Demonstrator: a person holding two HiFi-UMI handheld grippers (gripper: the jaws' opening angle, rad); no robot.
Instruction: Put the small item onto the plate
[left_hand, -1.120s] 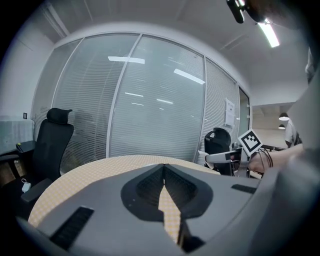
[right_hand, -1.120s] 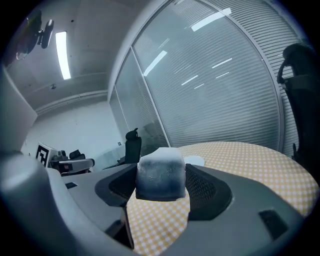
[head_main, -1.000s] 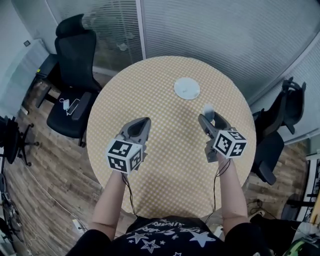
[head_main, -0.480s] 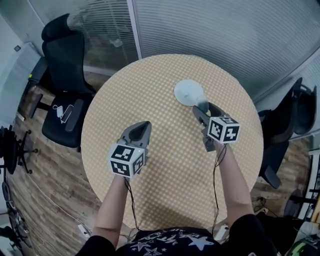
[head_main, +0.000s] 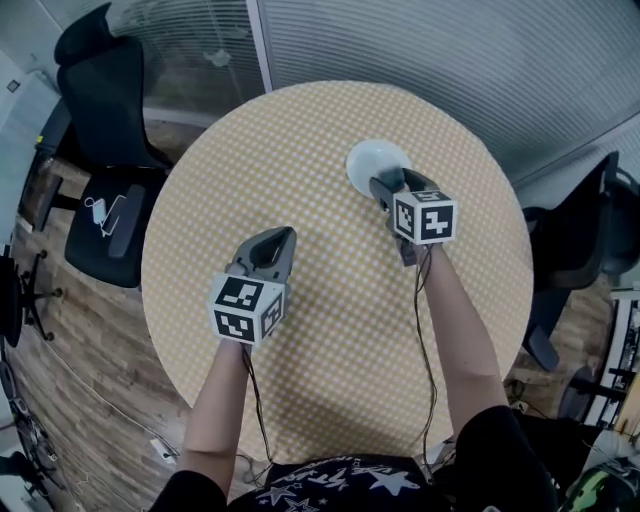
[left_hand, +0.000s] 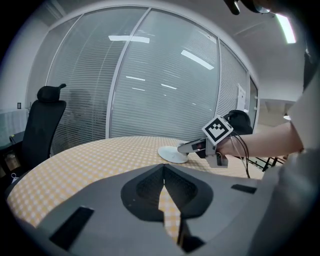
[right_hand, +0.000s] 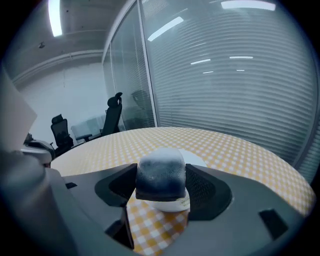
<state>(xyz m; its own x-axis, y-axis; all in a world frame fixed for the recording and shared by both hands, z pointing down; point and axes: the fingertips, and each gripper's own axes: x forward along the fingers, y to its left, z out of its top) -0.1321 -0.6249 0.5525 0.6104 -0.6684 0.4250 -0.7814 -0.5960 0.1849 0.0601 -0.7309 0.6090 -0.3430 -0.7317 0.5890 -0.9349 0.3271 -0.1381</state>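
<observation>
One step in hand: right tongs, clamped on the small dark block, hover at the white plate rim, lowering and release judged next; left tongs pinched together, empty.

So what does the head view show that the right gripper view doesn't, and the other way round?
Only the head view shows the person's arms, the left tool and the wooden floor. Only the right gripper view shows the small item, a dark block with a pale top, clamped between the right tool's jaws. Both show the white plate and the checkered round table.
</observation>
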